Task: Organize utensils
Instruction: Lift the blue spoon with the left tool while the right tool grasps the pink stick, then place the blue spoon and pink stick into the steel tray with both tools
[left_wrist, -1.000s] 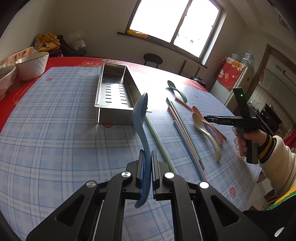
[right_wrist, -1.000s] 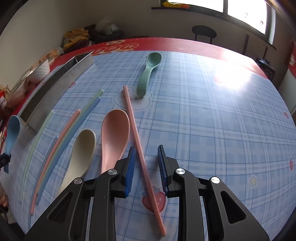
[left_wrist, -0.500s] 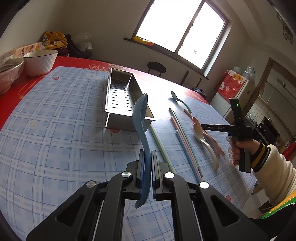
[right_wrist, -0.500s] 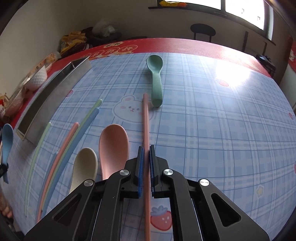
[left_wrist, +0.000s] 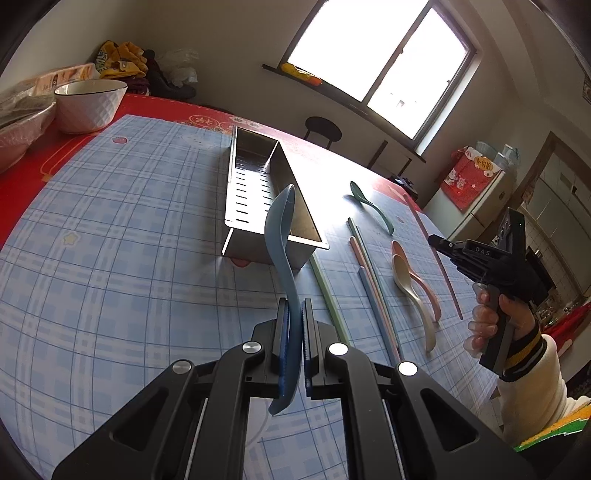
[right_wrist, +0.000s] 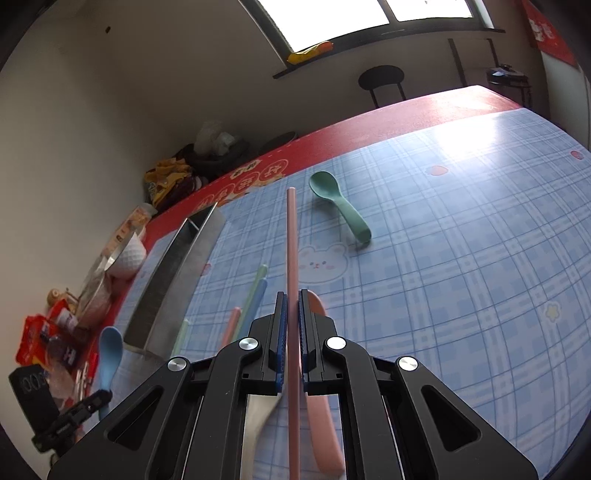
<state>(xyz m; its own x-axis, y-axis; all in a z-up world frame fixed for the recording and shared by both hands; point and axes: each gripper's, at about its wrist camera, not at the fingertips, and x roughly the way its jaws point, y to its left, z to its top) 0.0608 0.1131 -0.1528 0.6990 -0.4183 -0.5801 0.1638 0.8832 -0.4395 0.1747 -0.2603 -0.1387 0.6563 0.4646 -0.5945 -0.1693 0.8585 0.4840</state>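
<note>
Blue plaid tablecloth (left_wrist: 110, 258) carries a steel tray (left_wrist: 258, 192) w/ loose utensils beside it. Left gripper (left_wrist: 294, 314) clamps a blue spoon (left_wrist: 280, 236) held up just before the tray (bowl end up). Right gripper (right_wrist: 291, 306) pinches a pink chopstick (right_wrist: 291, 240), raised off the cloth.

Two wrist fisheyes, close above table (left_wrist: 110, 258), sharing metal tray (left_wrist: 255, 184), seemingly angled downward

Off to my far left a white bowl (left_wrist: 90, 105) sits on the red tablecloth (left_wrist: 55, 158), with yellow and dark clothes (left_wrist: 122, 61) heaped behind it. Past the table I see a black stool (left_wrist: 324, 130) under the bright window (left_wrist: 373, 55), and snack packets (right_wrist: 40, 339) lie by the table's edge.
</note>
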